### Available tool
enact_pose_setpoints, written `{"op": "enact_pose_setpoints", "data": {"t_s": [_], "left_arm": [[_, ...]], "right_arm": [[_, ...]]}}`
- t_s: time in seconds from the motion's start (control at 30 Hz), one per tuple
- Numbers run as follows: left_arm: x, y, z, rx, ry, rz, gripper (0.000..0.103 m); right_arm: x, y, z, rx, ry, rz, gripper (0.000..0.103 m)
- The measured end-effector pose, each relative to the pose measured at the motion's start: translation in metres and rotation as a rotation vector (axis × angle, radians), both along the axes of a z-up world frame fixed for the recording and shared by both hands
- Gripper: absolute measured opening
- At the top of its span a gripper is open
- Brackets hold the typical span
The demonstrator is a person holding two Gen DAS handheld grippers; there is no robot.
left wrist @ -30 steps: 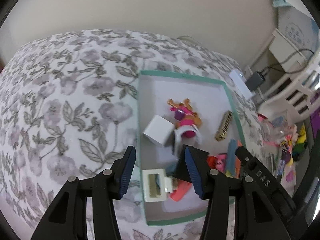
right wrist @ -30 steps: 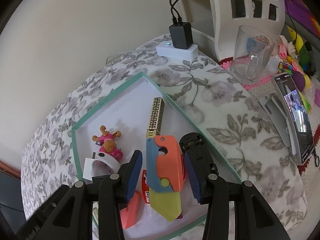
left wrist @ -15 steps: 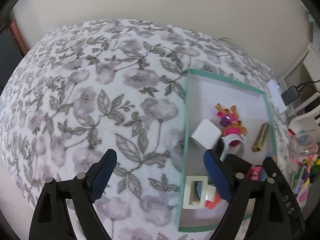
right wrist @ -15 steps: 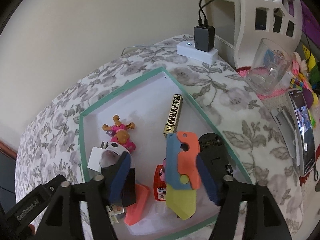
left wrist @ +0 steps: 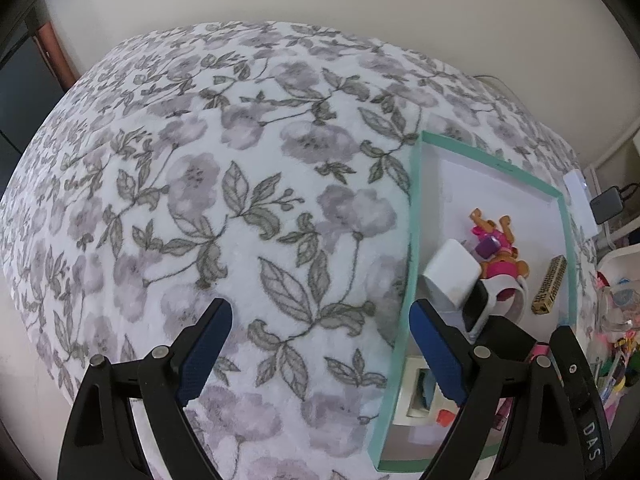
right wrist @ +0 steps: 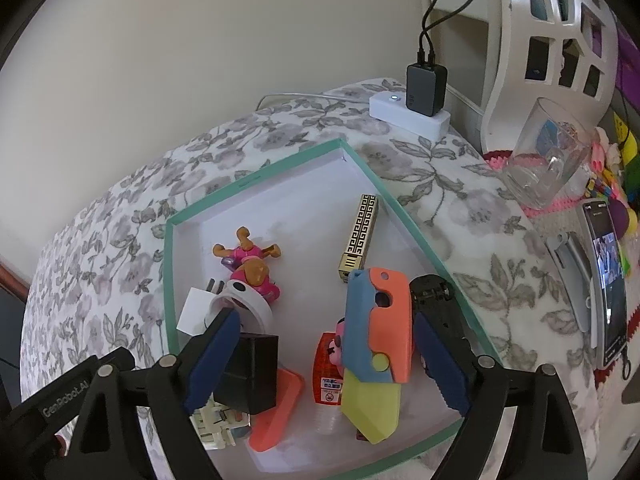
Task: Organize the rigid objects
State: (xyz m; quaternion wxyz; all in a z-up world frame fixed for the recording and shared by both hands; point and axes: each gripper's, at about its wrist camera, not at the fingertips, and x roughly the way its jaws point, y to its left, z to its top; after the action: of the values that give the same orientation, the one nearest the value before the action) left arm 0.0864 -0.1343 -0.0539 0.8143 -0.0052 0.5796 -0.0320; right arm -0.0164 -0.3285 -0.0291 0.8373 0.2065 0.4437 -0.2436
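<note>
A teal-rimmed white tray lies on the floral blanket and holds several small items. My right gripper hovers over its near end with its jaws opening. A blue, orange and yellow toy knife lies between them, and neither pad presses on it. Also inside are a pink dog figurine, a gold patterned box, a white charger plug, a black box and a small red-labelled bottle. My left gripper stands open over bare blanket, left of the tray's rim.
The floral blanket spreads wide to the left of the tray. Right of the tray are a glass cup, a phone and a white power strip with a black adapter. A white shelf stands behind them.
Both grippers' jaws have spread wide. The right jaws came away from the toy knife, which now rests in the tray. The left gripper has shifted left, from over the tray to over the blanket.
</note>
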Motion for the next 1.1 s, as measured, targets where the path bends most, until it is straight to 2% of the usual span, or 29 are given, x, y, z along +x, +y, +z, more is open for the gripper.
{"op": "enact_pose_setpoints", "data": {"t_s": [0.03,0.77,1.0,1.1], "left_arm": [[0.0,0.001,-0.001,-0.003,0.004,0.004,0.091],[0.001,0.0,0.001,0.015,-0.009,-0.011,0.091],[-0.004,0.009,0.012,0.002,-0.027,-0.035,0.091],[-0.008,0.018,0.019,0.026,-0.038,-0.048,0.091]], "right_arm": [[0.0,0.0,-0.001,-0.002,0.001,0.002,0.103],[0.002,0.006,0.001,-0.023,0.012,0.036,0.103],[0.0,0.022,0.009,-0.033,0.013,0.069,0.103],[-0.002,0.033,0.013,-0.048,0.014,0.097,0.103]]}}
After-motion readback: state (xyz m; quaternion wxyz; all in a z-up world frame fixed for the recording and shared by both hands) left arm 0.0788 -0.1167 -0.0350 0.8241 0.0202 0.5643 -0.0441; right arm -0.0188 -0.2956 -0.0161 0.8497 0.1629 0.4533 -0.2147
